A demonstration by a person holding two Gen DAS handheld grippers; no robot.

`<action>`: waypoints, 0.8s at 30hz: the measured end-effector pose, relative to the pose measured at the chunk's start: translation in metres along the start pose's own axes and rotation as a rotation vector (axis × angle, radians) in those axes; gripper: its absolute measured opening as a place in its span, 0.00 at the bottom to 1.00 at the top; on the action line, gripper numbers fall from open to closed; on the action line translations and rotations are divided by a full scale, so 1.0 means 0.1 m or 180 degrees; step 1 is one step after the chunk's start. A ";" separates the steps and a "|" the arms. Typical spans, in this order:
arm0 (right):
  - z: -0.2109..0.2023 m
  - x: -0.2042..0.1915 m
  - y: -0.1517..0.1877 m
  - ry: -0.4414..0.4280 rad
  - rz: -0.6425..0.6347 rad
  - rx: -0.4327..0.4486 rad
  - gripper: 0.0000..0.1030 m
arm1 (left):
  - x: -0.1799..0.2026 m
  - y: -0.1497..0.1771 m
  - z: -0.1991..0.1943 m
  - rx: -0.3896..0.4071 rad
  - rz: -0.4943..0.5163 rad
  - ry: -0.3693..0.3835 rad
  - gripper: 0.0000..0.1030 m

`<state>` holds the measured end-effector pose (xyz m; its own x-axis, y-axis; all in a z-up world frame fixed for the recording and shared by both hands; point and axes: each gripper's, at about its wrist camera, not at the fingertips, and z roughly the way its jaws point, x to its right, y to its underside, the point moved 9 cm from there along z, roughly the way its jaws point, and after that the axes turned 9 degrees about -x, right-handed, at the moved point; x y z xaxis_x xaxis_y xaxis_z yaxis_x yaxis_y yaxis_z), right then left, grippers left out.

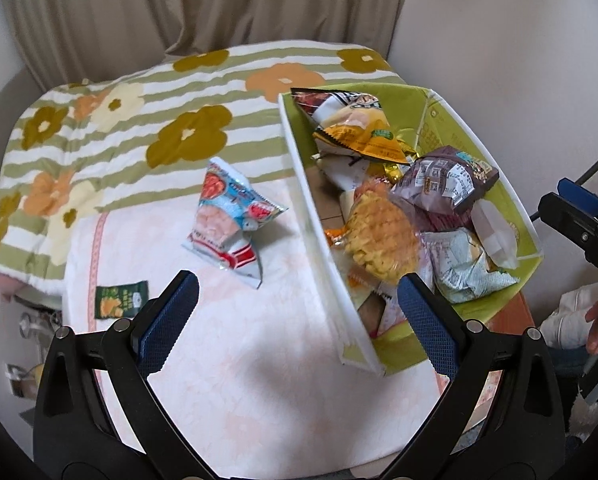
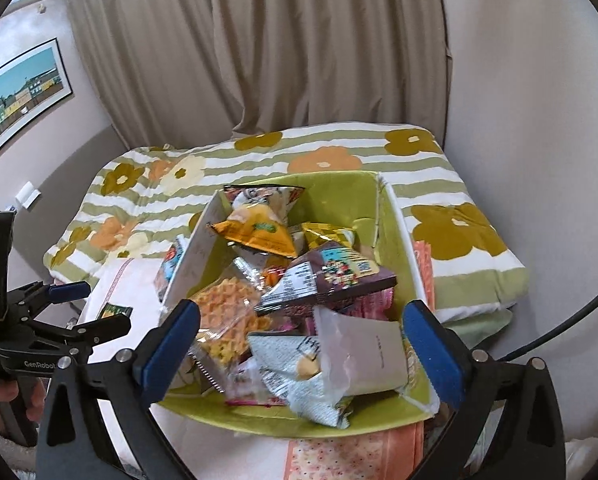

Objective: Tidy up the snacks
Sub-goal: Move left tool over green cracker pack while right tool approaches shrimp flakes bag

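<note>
Beige curtains [image 2: 299, 60] hang behind a flowery blanket [image 1: 119, 120] where a green box [image 2: 339, 188] full of snack packs sits, one blue and red snack pack [image 1: 231, 216] lies just beside it, and both the left gripper [image 1: 299, 300] and the right gripper [image 2: 303, 332] have jaws wide apart, holding nothing.

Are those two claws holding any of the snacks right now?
No. The left gripper and right gripper both stand open with nothing pinched; the snacks lie loose in the green box.
</note>
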<state>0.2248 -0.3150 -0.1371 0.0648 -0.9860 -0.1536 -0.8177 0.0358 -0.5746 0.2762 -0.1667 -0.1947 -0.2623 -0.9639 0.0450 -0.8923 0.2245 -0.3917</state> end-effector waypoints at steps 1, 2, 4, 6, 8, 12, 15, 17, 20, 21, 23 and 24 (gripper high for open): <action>-0.01 -0.04 0.00 -0.0033 -0.0025 0.0009 0.98 | -0.02 0.02 -0.03 0.0015 -0.0012 -0.0030 0.96; -0.02 -0.09 -0.01 -0.0072 -0.0065 0.0021 0.98 | -0.04 0.05 -0.06 0.0030 -0.0024 -0.0070 0.96; -0.01 -0.17 -0.02 -0.0117 -0.0130 0.0030 0.98 | -0.10 0.10 -0.12 0.0032 -0.0063 -0.0159 0.96; -0.01 -0.28 -0.01 -0.0187 -0.0205 0.0026 0.98 | -0.15 0.16 -0.17 0.0031 -0.0094 -0.0211 0.96; -0.01 -0.38 0.01 -0.0238 -0.0274 0.0024 0.98 | -0.22 0.21 -0.20 0.0045 -0.0119 -0.0249 0.96; 0.01 -0.57 0.02 -0.0299 -0.0341 -0.0020 0.98 | -0.37 0.31 -0.25 0.0056 -0.0184 -0.0276 0.96; 0.01 -0.75 0.02 -0.0352 -0.0420 -0.0027 0.98 | -0.52 0.38 -0.27 0.0064 -0.0253 -0.0272 0.96; 0.04 -0.86 0.02 -0.0340 -0.0482 -0.0024 0.98 | -0.68 0.43 -0.29 0.0088 -0.0322 -0.0264 0.96; 0.13 -1.04 0.02 -0.0285 -0.0526 -0.0046 0.98 | -0.93 0.50 -0.30 0.0087 -0.0405 -0.0254 0.96; 0.16 -1.12 0.02 -0.0283 -0.0534 -0.0053 0.98 | -1.03 0.53 -0.29 0.0073 -0.0428 -0.0249 0.96; 0.23 -1.27 0.01 -0.0252 -0.0545 -0.0079 0.98 | -1.24 0.57 -0.27 0.0046 -0.0446 -0.0224 0.96; 0.27 -1.35 0.01 -0.0251 -0.0548 -0.0099 0.98 | -1.34 0.58 -0.27 0.0034 -0.0436 -0.0209 0.96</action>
<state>0.2312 -0.1770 -0.1386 0.2488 -0.9613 -0.1183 -0.8078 -0.1386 -0.5729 0.2499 -0.0211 -0.1989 -0.1136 -0.9928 0.0387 -0.9140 0.0892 -0.3958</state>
